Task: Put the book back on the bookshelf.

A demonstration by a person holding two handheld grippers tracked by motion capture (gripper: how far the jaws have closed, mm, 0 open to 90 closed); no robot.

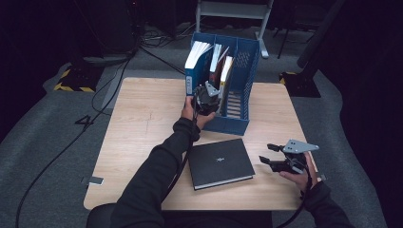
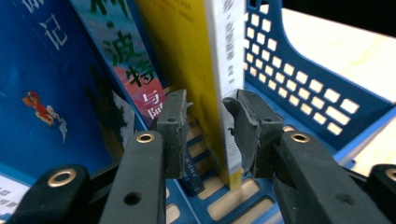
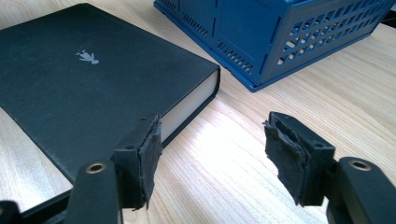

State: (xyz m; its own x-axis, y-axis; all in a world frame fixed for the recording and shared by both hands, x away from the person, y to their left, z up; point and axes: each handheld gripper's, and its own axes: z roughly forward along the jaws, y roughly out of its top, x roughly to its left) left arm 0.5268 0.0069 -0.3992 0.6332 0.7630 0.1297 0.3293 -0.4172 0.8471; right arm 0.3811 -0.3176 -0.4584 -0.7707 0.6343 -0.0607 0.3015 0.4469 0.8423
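A blue file rack [image 1: 237,122] stands at the table's far middle with several upright books. My left gripper [image 1: 207,97] reaches into its middle slot, shut on a yellow book [image 1: 226,70] with a white spine. In the left gripper view the pads [image 2: 173,130] flank the yellow book [image 2: 187,51], whose bottom edge is just above the slatted floor of the rack [image 2: 299,84]. A black hardcover book [image 1: 221,164] lies flat near the front edge. My right gripper [image 1: 266,153] hovers open just right of it; the right gripper view has the gripper [image 3: 212,154] over bare wood beside the black book's [image 3: 84,79] corner.
The wooden table [image 1: 142,128] has free room on its left half. Other books lean in the rack's left slots [image 2: 42,93]. The rack's outer wall [image 3: 261,32] is beyond my right gripper. Cables and a striped base [image 1: 73,81] lie on the floor at the left.
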